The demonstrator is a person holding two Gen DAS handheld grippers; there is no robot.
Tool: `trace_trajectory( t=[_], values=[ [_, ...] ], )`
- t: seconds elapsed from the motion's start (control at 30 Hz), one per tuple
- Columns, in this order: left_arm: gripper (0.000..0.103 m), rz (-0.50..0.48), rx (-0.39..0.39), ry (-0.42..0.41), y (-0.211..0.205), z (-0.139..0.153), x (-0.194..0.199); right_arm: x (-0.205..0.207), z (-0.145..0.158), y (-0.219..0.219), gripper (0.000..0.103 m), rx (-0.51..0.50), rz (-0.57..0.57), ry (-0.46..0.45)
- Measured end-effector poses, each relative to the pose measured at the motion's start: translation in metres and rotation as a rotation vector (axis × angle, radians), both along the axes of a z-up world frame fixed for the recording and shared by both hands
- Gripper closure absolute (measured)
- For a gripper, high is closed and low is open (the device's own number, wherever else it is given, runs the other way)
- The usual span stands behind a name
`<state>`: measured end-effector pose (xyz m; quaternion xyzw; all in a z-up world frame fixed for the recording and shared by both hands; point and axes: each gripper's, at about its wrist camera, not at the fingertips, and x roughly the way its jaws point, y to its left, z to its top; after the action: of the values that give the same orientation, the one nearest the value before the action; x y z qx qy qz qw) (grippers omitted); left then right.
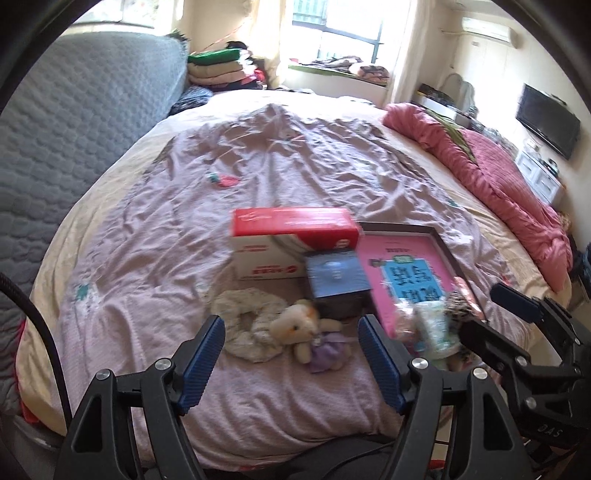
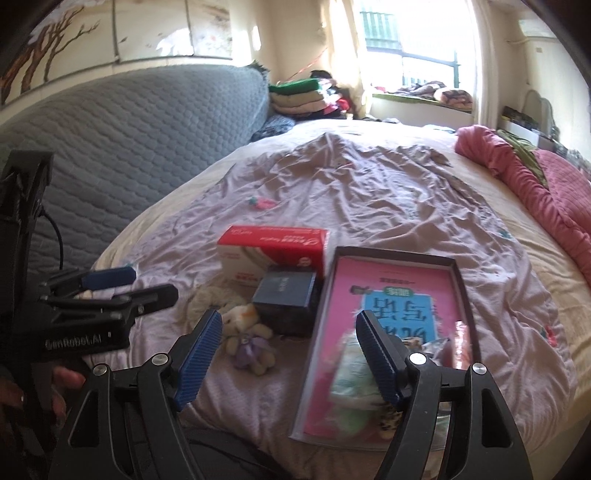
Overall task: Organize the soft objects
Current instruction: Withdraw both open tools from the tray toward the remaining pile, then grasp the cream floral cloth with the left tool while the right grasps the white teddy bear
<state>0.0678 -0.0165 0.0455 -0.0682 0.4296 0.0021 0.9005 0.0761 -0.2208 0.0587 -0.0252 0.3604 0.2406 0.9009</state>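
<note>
Both grippers' jaws spread, empty: left gripper [image 1: 291, 354] above plush toy [image 1: 308, 332] beside dark box [image 1: 338, 280]; careless closing risks pinching bedsheet [image 1: 258, 166] instead.

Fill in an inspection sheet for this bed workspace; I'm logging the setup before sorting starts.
Surface: bed sheet, wrinkled, lilac.
Job's things: plush toy and scrunchie beside the tray; blurred soft items at the tray's near end.
Clutter: red box, dark box.
Grippers: left gripper and right gripper open, empty.
Cables: black cable at left edge.
Surroundings: grey headboard, pink quilt, window, TV.
</note>
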Motion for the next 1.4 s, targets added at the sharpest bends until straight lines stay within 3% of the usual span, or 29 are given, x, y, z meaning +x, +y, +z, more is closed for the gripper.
trace_trajectory(
  t=[0.27,0.47,0.73,1.13,1.23,1.4],
  values=[
    [0.029,0.115,-0.036,0.054,0.055,-0.033,0.001,0.004,-0.034,0.037,0.027,-0.063,0.090,0.065],
    [0.029,0.144,-0.068,0.100,0.074,-0.063,0.010,0.017,-0.073,0.062,0.027,-0.114,0.134,0.137],
    [0.029,0.132,-0.100,0.168,0.076,-0.109,0.034,0.039,-0.112,0.085,0.027,-0.157,0.150,0.209],
    [0.029,0.130,-0.119,0.230,0.081,-0.149,0.076,0.070,-0.154,0.112,0.026,-0.231,0.172,0.251],
    [0.029,0.125,-0.107,0.230,0.080,-0.155,0.083,0.074,-0.162,0.115,0.035,-0.226,0.181,0.270],
    [0.031,0.114,-0.105,0.211,0.078,-0.155,0.089,0.075,-0.164,0.116,0.037,-0.240,0.178,0.241]
  ],
)
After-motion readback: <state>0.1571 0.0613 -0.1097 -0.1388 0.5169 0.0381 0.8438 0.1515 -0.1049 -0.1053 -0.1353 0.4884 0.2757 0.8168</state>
